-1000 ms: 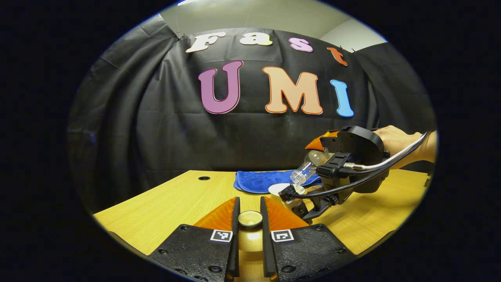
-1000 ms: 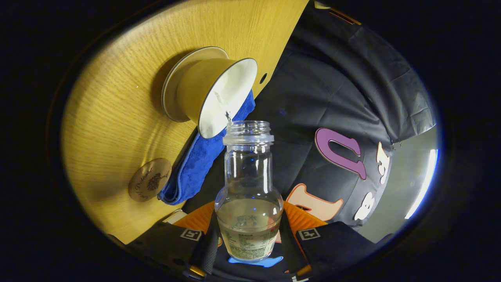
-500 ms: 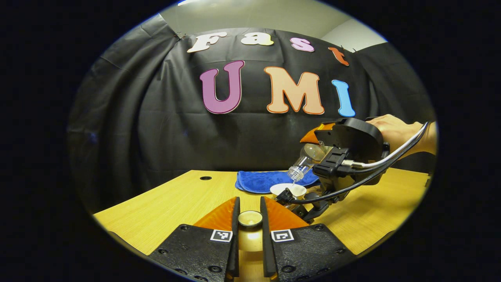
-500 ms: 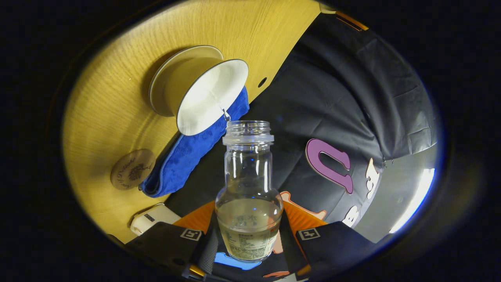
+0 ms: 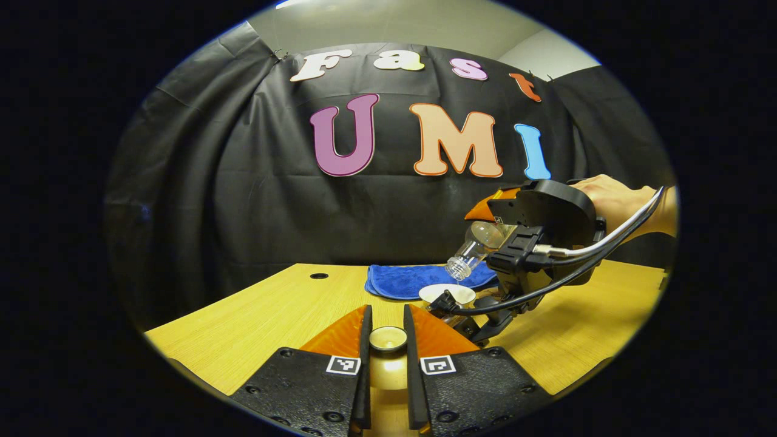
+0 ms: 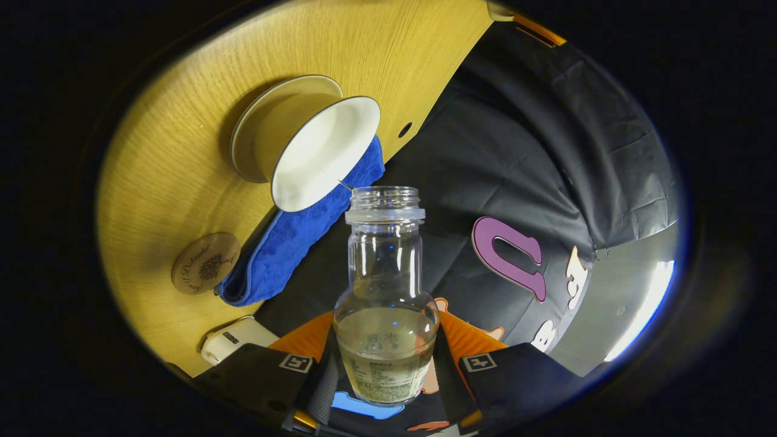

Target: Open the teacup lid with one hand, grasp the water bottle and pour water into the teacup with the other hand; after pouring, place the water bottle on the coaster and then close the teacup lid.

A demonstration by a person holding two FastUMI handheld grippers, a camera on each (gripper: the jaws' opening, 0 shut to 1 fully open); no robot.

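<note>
Bottle point(image 6: 386, 315) mouth beside teacup point(image 6: 315, 152) rim

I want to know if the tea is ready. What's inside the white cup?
The teacup shows a bare white inside, and the bottle, tipped in the right claw, points its mouth at it. Whether water has pooled at the bottom is too pale to tell.

Left gripper point(image 5: 386, 340): held level, fingers closed on a small lid. Right gripper point(image 6: 384, 364): tilted, fingers clamping a bottle, hand point(image 5: 613, 197) behind.
</note>
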